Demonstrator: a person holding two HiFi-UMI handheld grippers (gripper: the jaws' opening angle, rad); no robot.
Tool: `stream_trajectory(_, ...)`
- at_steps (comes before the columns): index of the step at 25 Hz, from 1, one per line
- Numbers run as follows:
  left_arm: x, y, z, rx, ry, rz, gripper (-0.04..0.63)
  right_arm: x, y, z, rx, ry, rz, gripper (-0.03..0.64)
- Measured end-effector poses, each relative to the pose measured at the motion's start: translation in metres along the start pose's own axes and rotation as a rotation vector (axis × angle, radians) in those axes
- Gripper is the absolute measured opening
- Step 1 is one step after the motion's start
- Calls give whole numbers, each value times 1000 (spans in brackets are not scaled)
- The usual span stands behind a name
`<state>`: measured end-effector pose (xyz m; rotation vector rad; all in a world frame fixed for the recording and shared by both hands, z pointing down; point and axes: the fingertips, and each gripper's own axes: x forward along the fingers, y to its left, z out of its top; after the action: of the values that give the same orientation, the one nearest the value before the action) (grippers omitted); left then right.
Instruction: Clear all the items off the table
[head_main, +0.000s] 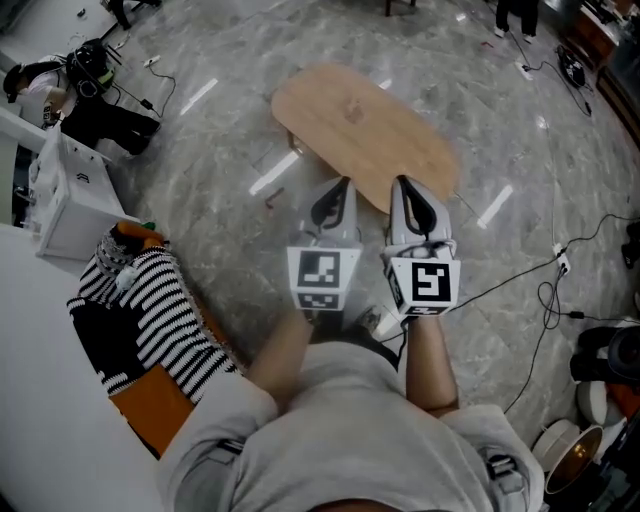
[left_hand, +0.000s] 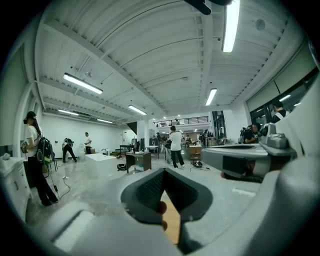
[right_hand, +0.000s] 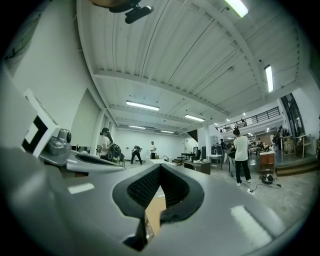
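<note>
A bare oval wooden table stands on the marble floor ahead of me; I see no items on its top. My left gripper and right gripper hover side by side just before its near edge, tips towards it. Both are shut and hold nothing. In the left gripper view the dark pads meet at the tip, and a strip of the table shows through the gap below, with a small reddish shape I cannot identify. The right gripper view shows the same shut jaws over the table.
A white box and a striped cloth over orange fabric lie to my left beside a white surface. Cables trail over the floor on the right, with bowls at the lower right. Several people stand far off in the hall.
</note>
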<state>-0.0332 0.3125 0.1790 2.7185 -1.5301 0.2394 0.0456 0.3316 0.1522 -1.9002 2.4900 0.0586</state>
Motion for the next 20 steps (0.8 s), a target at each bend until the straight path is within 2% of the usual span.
stream_trajectory(3,14,12,-9,-8,20,-11,20,16,0,-14,36,38,-5,6)
stream_trajectory(8,45,38,-17,-25,34,-39,20,58,-2,-29,4,75,-33,6)
stream_trajectory(11,70,67,-20,-49,47,-42,20,95,0,-36,-9,80,-34,6)
stream_trajectory(16,115,119,-28,-75,66,-42,20,163,4,-61,33,119,-20,6)
stream_trajectory(20,141,163,-36,-87,80,-45,20,212,17,-62,32,129,-12,6)
